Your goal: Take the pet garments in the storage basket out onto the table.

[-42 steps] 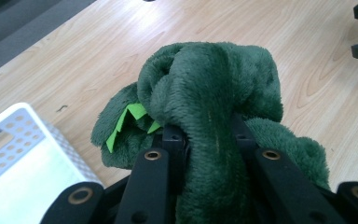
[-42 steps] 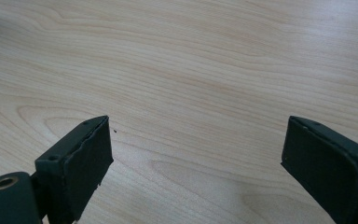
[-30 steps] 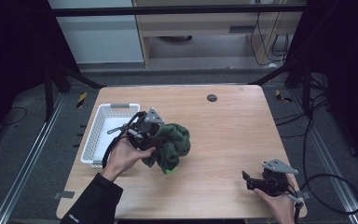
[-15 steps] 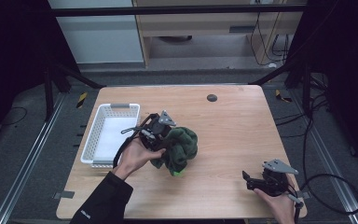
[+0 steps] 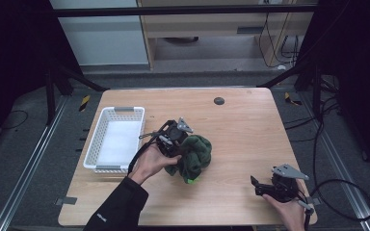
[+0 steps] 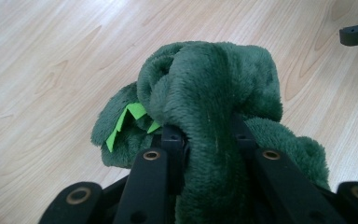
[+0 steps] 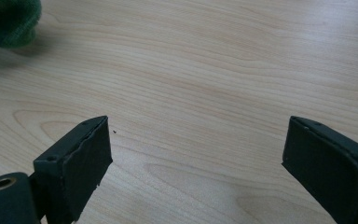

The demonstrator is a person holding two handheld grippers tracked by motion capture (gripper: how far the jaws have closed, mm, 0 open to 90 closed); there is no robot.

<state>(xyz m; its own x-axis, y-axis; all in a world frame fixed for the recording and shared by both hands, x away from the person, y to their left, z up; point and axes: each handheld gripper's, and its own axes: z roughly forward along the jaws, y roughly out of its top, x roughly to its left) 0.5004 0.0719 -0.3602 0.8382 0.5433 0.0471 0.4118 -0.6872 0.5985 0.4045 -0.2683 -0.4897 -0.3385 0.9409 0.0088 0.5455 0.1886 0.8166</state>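
Observation:
A dark green plush toy [image 5: 195, 155] with bright green felt spikes [image 6: 126, 119] hangs just above the middle of the wooden table [image 5: 241, 130]. My left gripper [image 5: 176, 140] is shut on it, and in the left gripper view its black jaws pinch a fold of the plush [image 6: 209, 107]. My right gripper [image 5: 260, 185] rests near the table's front right corner, open, with bare wood between its fingers [image 7: 77, 158]. A corner of the green plush [image 7: 9, 21] shows at the top left of the right gripper view.
A white plastic basket [image 5: 117, 138] with nothing in it stands on the left side of the table, just left of my left hand. A small dark round disc [image 5: 218, 100] lies near the far edge. Black cables trail off the right side.
My left gripper has carried the plush toy to the right, away from the basket and toward the table's middle. The right gripper has stayed in place, open.

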